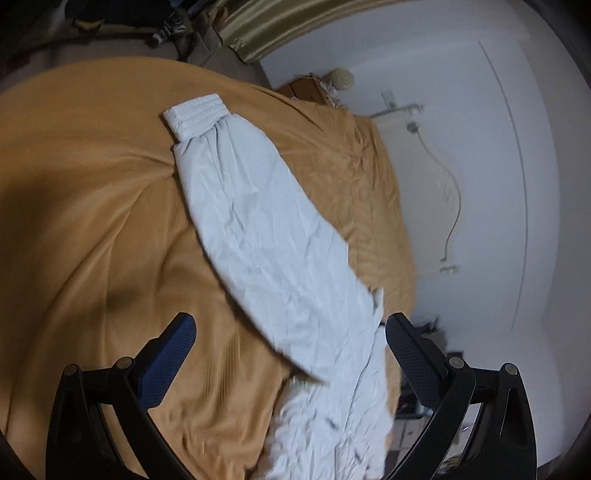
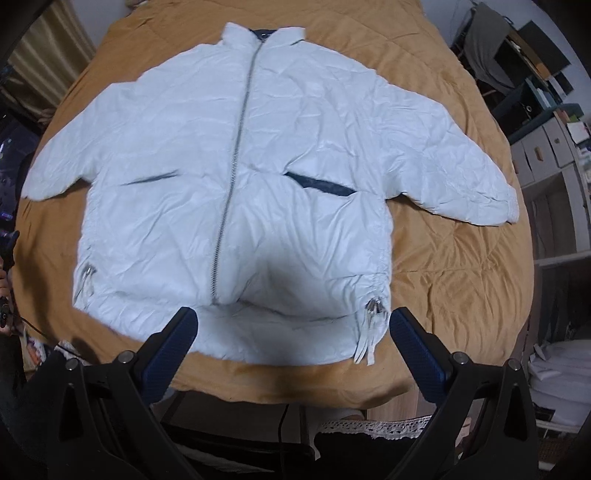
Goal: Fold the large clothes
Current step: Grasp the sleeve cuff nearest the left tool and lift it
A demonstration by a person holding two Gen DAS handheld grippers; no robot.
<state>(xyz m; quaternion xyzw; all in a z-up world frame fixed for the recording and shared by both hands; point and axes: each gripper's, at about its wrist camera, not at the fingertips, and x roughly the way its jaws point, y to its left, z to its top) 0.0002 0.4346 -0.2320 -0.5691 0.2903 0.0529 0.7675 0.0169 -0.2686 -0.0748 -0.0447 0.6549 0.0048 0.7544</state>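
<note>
A pale blue-white puffer jacket point(image 2: 236, 177) lies flat and zipped on an orange-tan quilt point(image 2: 443, 258), collar far, hem near, both sleeves spread outward. My right gripper point(image 2: 291, 328) hovers open just above the hem's near edge, with a side zipper pull point(image 2: 371, 308) between its fingers. In the left wrist view one sleeve point(image 1: 266, 229) runs away from me to its ribbed cuff point(image 1: 195, 116). My left gripper point(image 1: 290, 332) is open over the sleeve's near part, holding nothing.
The quilt point(image 1: 92, 221) covers a bed with a white headboard point(image 1: 424, 184) against a white wall. Shelves and drawers point(image 2: 546, 147) stand to the right of the bed. A gold curtain point(image 1: 280, 22) hangs behind. A lace edge point(image 2: 373, 428) shows below the bed's near side.
</note>
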